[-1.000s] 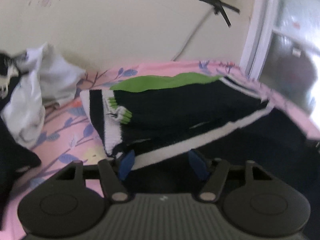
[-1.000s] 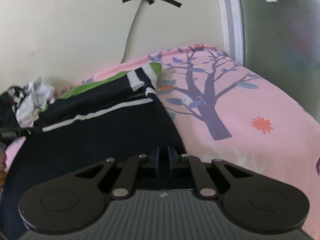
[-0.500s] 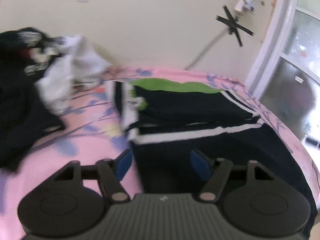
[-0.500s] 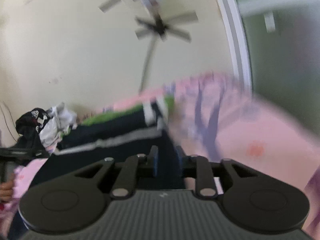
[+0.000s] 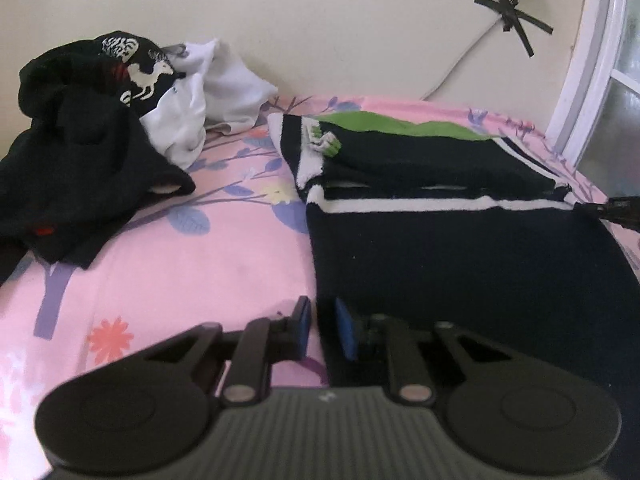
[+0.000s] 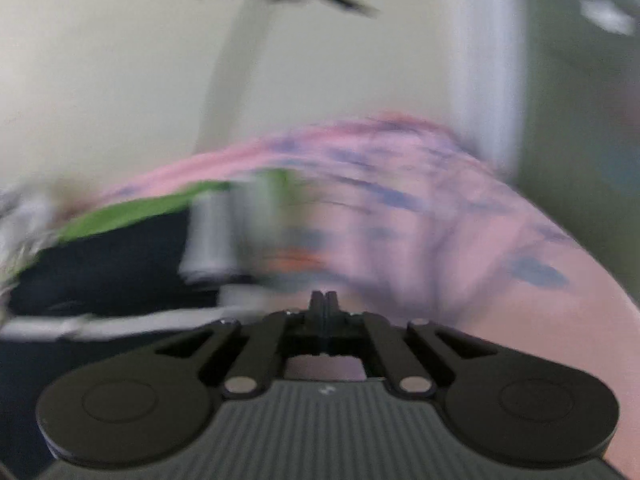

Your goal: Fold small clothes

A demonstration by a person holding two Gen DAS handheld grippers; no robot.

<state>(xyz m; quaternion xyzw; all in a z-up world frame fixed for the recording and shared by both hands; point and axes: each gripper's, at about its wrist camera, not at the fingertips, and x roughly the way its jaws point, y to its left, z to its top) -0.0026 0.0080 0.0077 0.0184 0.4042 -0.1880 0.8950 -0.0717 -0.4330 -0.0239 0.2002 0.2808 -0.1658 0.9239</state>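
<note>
Left wrist view showed no readable writing; the left tool (image 5: 320, 330) was closing on the near edge of the black, white-striped, green-trimmed garment (image 5: 460, 240) spread on the pink floral bedsheet (image 5: 200, 264). Beside that garment, the right tool (image 6: 325, 300) was fully closed, empty.

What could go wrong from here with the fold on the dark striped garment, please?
The left tongs are closing right at the dark garment's near-left edge, so they might pinch the pink bedsheet along with it. The right tongs are shut with nothing visible between them, over bare sheet; that side may go unsupported, skewing the fold. The unfolded pile lies close and could be snagged.
</note>
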